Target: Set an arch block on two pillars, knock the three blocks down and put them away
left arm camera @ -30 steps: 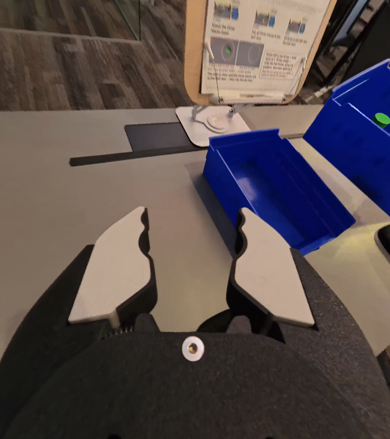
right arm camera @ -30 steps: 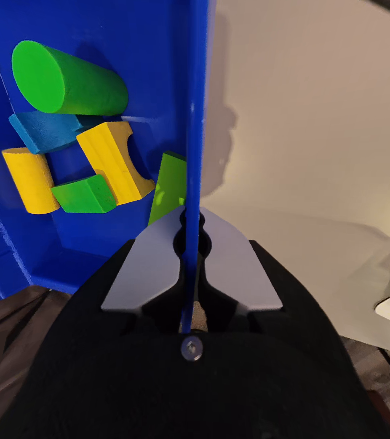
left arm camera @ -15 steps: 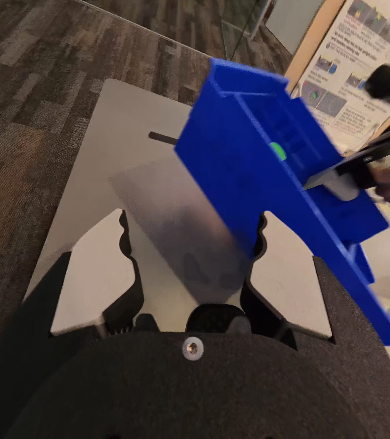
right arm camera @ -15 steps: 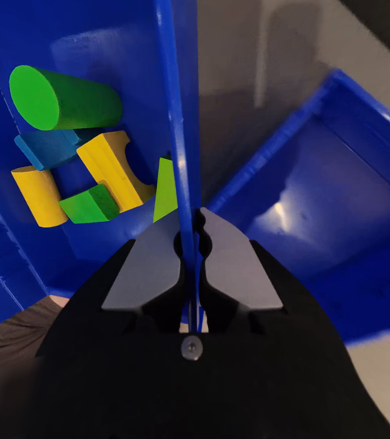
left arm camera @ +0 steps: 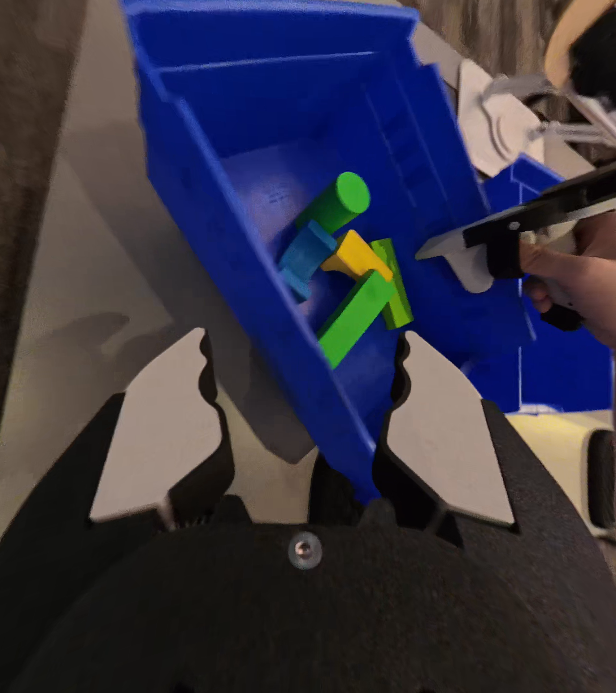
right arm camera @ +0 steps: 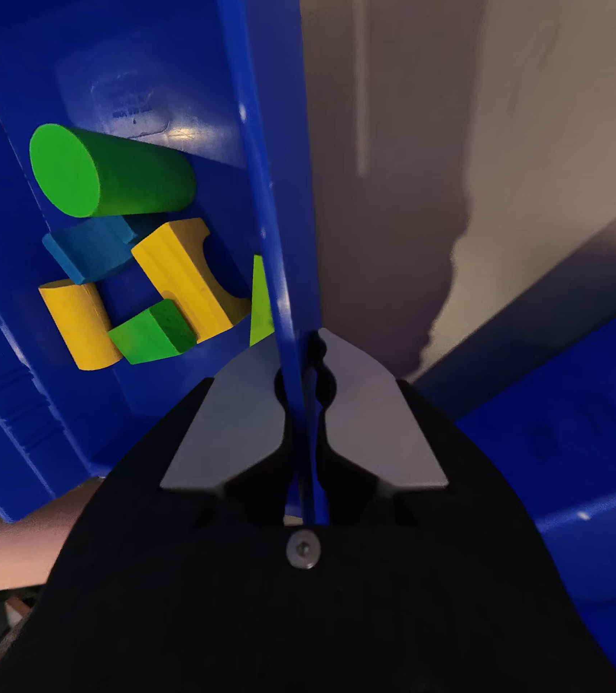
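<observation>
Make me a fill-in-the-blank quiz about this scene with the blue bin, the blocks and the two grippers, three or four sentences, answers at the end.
1. The right gripper is shut on the side wall of the blue ____, which is lifted and tilted.
2. The left gripper is ____, with the bin's near wall between its fingers.
3. The big cylinder inside is coloured ____.
4. The arch block beside the blue block is coloured ____.

Missing words: bin; open; green; yellow

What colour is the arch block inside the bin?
Yellow: the arch block shows best in the right wrist view.
</observation>
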`<state>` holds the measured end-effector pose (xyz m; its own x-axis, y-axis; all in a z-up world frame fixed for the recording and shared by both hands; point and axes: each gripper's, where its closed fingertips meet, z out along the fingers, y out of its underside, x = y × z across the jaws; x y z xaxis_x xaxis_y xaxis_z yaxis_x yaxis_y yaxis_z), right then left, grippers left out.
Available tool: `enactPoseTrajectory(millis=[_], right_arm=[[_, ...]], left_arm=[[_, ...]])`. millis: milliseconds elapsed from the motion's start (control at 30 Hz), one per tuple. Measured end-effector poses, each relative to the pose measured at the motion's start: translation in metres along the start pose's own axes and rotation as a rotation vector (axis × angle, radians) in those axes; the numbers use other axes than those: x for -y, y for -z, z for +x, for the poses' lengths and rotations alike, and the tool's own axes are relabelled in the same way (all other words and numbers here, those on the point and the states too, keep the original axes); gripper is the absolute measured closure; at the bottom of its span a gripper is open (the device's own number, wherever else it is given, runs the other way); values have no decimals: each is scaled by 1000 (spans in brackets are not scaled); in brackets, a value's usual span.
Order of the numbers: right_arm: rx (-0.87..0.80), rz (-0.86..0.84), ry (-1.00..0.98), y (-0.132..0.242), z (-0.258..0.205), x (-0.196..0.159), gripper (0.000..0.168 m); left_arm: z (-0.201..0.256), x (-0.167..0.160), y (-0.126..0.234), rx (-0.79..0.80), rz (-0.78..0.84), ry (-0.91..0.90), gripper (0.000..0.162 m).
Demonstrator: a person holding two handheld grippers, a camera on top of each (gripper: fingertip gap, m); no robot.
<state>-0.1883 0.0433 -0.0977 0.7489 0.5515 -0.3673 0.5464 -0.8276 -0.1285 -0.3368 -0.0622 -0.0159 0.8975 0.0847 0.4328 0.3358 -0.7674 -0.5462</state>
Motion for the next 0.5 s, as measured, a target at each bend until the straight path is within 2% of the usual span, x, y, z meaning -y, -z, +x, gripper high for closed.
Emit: enactPoseTrajectory(millis=[100,200,300,400,500], right_arm=[[79,32,-69,-19,0,-4,147],[135,106,-41,-5,-6,1,141],[-5,254,158,37,0,4,143],[-216,464,334,97,22,-6,143],[-394,591,371,150,66,-37,142]], left_arm=[[-2,-1,-23,6,-68,-27,76],[-16,-11,-36,97,-153,-29,81],[-29,-22,-43,157,-226,-10,84],[-39,-36,-52,203,-313,-3,89],[-43,-51,-65,222,-416,-14,110]])
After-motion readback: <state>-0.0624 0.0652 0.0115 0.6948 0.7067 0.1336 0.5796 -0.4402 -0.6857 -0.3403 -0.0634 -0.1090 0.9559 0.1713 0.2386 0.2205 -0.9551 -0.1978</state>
